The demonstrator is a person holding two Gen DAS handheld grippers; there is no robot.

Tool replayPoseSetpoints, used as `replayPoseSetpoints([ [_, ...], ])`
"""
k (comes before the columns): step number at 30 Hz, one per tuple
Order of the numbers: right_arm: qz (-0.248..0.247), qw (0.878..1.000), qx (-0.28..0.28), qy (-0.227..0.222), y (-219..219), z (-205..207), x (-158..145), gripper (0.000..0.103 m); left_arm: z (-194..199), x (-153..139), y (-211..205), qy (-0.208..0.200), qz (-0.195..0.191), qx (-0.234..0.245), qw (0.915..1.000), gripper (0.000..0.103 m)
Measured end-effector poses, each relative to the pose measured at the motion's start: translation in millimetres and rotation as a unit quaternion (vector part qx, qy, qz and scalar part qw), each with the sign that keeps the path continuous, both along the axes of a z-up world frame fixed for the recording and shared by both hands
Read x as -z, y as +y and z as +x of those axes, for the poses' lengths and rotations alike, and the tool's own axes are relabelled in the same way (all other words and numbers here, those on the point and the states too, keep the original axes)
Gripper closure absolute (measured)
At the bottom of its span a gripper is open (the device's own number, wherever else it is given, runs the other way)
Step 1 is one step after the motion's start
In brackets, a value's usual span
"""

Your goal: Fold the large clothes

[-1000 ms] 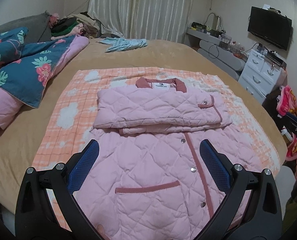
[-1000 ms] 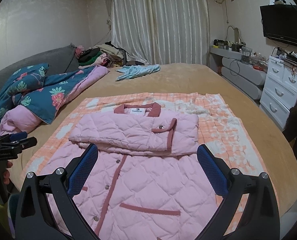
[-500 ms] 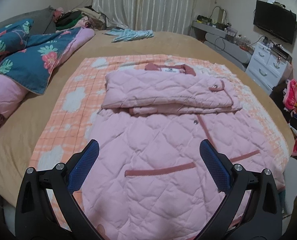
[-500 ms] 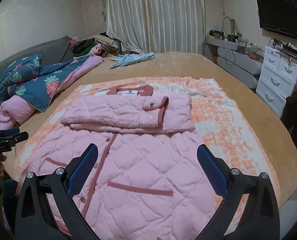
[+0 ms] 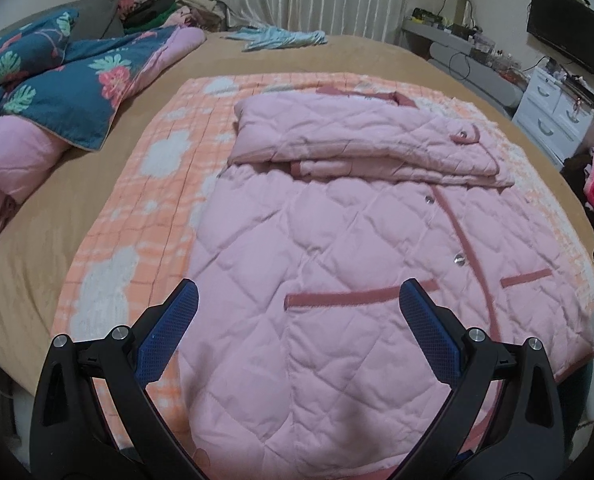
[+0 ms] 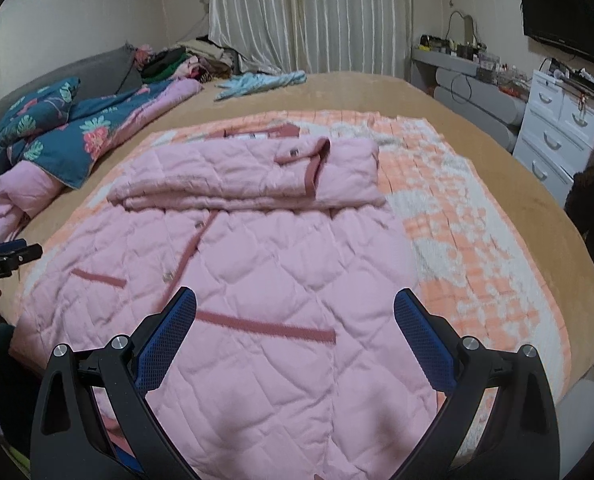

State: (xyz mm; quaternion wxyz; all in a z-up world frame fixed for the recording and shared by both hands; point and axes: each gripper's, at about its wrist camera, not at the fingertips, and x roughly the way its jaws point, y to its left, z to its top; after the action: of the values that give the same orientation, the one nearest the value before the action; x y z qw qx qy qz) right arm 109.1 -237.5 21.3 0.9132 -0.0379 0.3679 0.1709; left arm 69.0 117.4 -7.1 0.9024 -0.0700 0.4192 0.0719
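A pink quilted jacket (image 5: 337, 240) lies flat, front up, on an orange checked blanket (image 5: 137, 216) on the bed. Both sleeves (image 5: 357, 140) are folded across the chest just below the collar. It shows in the right wrist view too (image 6: 257, 264). My left gripper (image 5: 297, 296) is open and empty, low over the jacket's lower left part near the hem. My right gripper (image 6: 295, 300) is open and empty over the lower right part. The left gripper also shows at the left edge of the right wrist view (image 6: 5, 258).
A blue floral duvet (image 5: 49, 88) with pink lining is heaped at the bed's left. A light blue garment (image 5: 281, 36) lies at the far end. White drawers (image 6: 557, 136) and a TV (image 6: 561, 28) stand on the right. Tan bedspread (image 6: 377, 92) surrounds the blanket.
Both grippers have come down and forward toward the jacket's lower part, spreading apart to its left and right. Both stay open. The jacket has not moved.
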Motion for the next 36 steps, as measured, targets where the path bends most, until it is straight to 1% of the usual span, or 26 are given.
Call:
replayPoseSetpoints([
  [9, -0.019, 0.999, -0.002, 0.033, -12, -1, 32, 0.004, -7, 30, 6, 0.039, 0.006, -0.006, 0.9992, 0.008],
  [14, -0.026, 0.998, -0.007, 0.052, -20, -4, 47, 0.004, -14, 46, 11, 0.059, -0.002, -0.01, 0.9982, 0.008],
  [21, -0.03, 0.996, -0.004, 0.083, -38, -9, 66, 0.004, -24, 55, 30, 0.074, -0.038, -0.023, 0.9963, 0.008],
  [23, -0.03, 0.995, -0.006, 0.094, -42, -12, 71, 0.004, -26, 60, 35, 0.087, -0.051, -0.028, 0.9945, 0.008],
  [27, -0.033, 0.993, -0.01, 0.113, -50, -18, 80, 0.004, -34, 70, 38, 0.106, -0.065, -0.032, 0.9917, 0.008],
  [32, -0.038, 0.991, -0.023, 0.124, -54, -27, 84, 0.004, -44, 81, 35, 0.125, -0.069, -0.031, 0.9893, 0.008],
  [36, -0.036, 0.991, -0.018, 0.126, -61, -33, 84, 0.004, -50, 87, 32, 0.134, -0.072, -0.027, 0.988, 0.008],
])
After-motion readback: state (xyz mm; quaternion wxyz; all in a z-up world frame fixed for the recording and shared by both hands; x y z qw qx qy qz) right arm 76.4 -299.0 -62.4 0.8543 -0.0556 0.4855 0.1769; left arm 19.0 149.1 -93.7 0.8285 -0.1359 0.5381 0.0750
